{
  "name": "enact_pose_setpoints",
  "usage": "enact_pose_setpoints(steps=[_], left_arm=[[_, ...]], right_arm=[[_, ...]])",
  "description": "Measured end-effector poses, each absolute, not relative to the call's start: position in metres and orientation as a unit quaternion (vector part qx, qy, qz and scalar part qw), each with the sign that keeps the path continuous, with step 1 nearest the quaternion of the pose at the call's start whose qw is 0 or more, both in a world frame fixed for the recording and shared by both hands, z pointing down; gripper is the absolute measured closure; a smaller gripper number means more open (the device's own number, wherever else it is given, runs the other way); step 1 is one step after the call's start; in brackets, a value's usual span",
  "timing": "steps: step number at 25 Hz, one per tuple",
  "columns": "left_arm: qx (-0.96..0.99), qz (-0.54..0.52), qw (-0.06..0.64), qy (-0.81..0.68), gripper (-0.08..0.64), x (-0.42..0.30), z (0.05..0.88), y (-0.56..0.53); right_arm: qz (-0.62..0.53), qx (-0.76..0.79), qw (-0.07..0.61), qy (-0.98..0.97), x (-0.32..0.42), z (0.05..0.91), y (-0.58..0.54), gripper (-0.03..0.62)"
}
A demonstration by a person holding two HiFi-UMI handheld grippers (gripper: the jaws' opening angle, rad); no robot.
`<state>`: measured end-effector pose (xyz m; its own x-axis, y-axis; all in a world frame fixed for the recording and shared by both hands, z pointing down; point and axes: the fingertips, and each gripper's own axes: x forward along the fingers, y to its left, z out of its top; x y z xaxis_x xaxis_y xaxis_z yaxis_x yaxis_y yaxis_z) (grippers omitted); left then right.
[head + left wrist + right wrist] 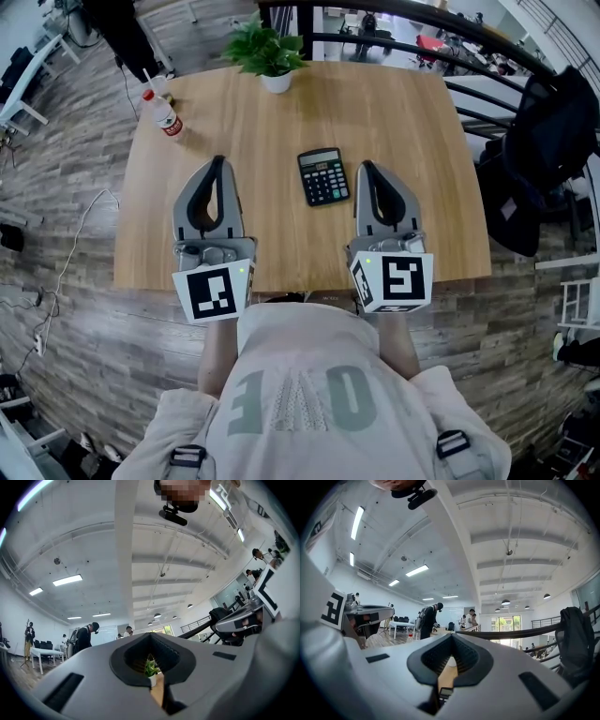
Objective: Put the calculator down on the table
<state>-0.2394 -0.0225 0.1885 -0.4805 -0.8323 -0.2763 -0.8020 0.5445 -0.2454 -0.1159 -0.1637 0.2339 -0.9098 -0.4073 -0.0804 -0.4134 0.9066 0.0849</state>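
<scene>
A black calculator [323, 175] lies flat on the wooden table [281, 122], keys up, between my two grippers and touching neither. My left gripper [217, 161] hovers over the table to its left, its tips together with nothing in them. To the calculator's right my right gripper [366, 166] is shut too and holds nothing. In the left gripper view the left gripper [151, 634] tips meet, and the plant [151, 668] shows through the hollow behind them. In the right gripper view the right gripper [451, 636] tips meet as well, with a corner of the calculator [445, 693] below.
A potted plant [267, 52] stands at the table's far edge. Near the far left corner lies a plastic bottle [164, 114] with a red cap. A dark jacket on a chair [548, 141] and a black railing [441, 28] stand at the right. People stand in the room beyond.
</scene>
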Motion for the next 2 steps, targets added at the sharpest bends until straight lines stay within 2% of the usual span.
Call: enact_pose_setpoints(steps=[2], left_arm=[[-0.474, -0.042, 0.194, 0.858, 0.552, -0.2333, 0.1797, -0.0262]], right_arm=[[0.055, -0.208, 0.027, 0.976, -0.1132, 0.2291, -0.1660, 0.577]])
